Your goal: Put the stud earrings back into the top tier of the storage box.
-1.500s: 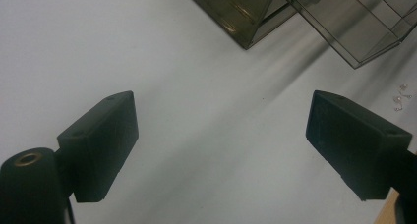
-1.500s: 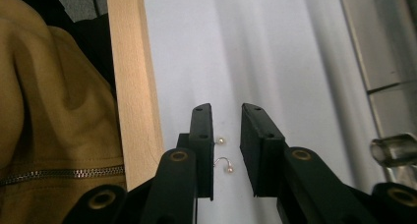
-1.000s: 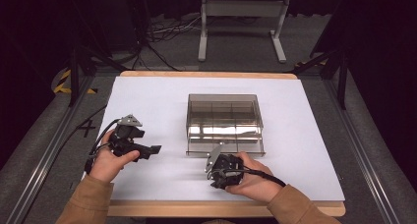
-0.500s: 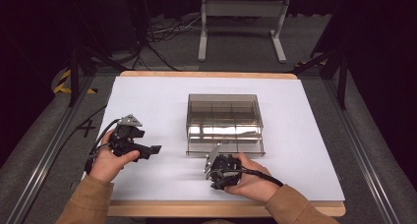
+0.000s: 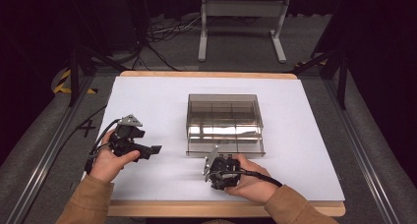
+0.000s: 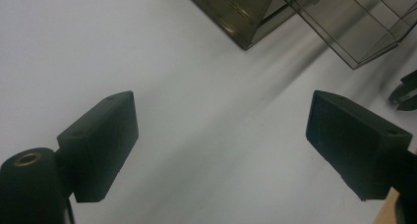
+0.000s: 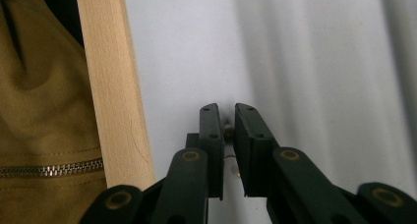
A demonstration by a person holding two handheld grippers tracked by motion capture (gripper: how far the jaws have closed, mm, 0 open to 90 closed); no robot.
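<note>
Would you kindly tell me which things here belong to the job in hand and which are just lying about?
In the job: clear box; left gripper, jaws wide apart; right gripper, jaws nearly together after closing, something small between them.

Lying about: metal stand; floor cables; yellow-black tape.

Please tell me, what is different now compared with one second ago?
The right gripper has just been closing its jaws; nearly shut, a narrow gap left, with nothing clearly between them. The left gripper stays wide open over the white table. Both hands and the clear box kept their places.
</note>
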